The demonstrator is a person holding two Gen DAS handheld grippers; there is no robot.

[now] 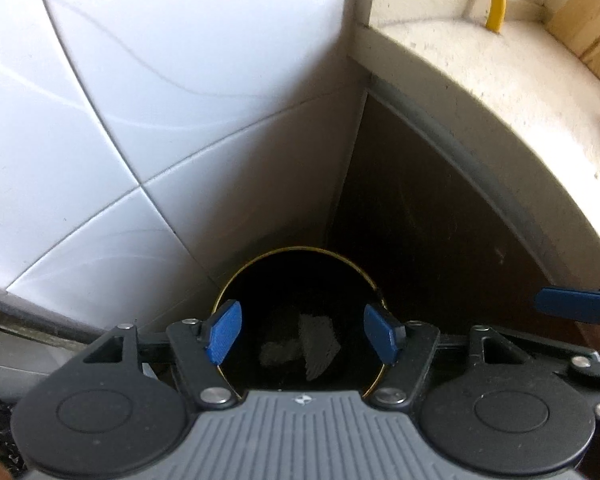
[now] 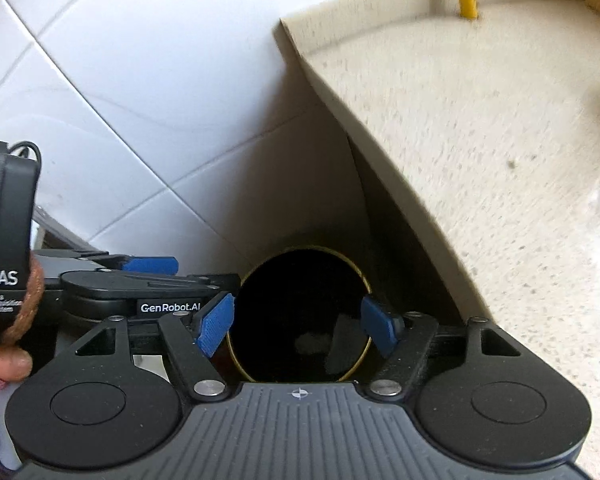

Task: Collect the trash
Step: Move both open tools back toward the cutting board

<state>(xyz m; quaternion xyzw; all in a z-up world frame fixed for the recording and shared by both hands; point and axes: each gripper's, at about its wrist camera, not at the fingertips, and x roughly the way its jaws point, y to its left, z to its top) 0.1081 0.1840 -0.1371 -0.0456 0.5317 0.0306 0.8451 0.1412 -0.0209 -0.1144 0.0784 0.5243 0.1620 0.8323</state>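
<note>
Below both cameras, at 6 o'clock in each view, stands a round black bin (image 1: 300, 280) with a thin yellow rim, set on the floor in the corner where a white tiled wall (image 1: 140, 100) meets the dark side panel under a speckled beige table (image 1: 500, 100). Left tool (image 1: 302, 332): jaws spread wide, blue pads apart over the bin mouth, nothing between them. Right tool (image 2: 298, 326): jaws likewise spread wide over the same opening, holding nothing. Inside the bin, pale crumpled trash (image 1: 300, 344) lies on the bottom, near the centre in the left wrist view; in the right wrist view it appears only as faint grey shapes (image 2: 324, 344), too dim to identify. In the right wrist view the left tool's body, marked "GenRobot.AI", lies at 9 o'clock, just beside the right tool, with a hand (image 2: 8, 360) gripping its handle at the 8 o'clock edge. In the left wrist view one blue pad (image 1: 572, 304) of the right tool shows at 3 o'clock. On the table, at 1 o'clock, a yellow hose (image 1: 496, 0) stands upright beside the back ledge, with a cardboard box (image 1: 588, 20) at 2 o'clock.
</note>
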